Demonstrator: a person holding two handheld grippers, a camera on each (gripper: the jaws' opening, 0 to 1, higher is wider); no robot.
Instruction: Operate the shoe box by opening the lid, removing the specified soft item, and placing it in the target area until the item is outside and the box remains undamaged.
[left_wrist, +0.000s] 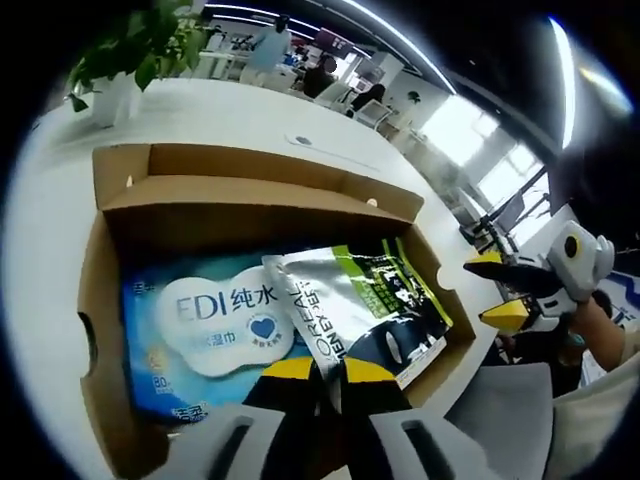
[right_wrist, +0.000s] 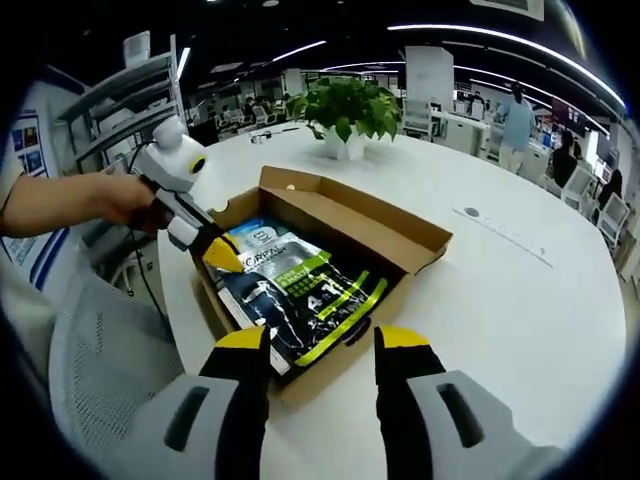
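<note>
Left tongs pinch the near edge of the silver and green sachet, yellow tips closed on it, inside the open shoe box. From the right gripper view the same left tongs reach in from the left, held by a person's hand, tips down on the sachet at the box's left side. Right tongs are open, jaws spread apart, gripping nothing, hovering just in front of the near wall of the shoe box. In the left gripper view the right tongs show at the right, beside the box's right wall, jaws parted.

Box lid is flipped back and open, cardboard flap standing behind the interior. Sachet lies on top of a blue wet wipes pack inside the box; both still in the box. Wipes pack peeks out behind the sachet in the right gripper view.

Box sits on a round white bench. A potted plant stands on the bench behind the box, well apart from it. A grey mesh chair is beside the bench at left. People in the office background.
</note>
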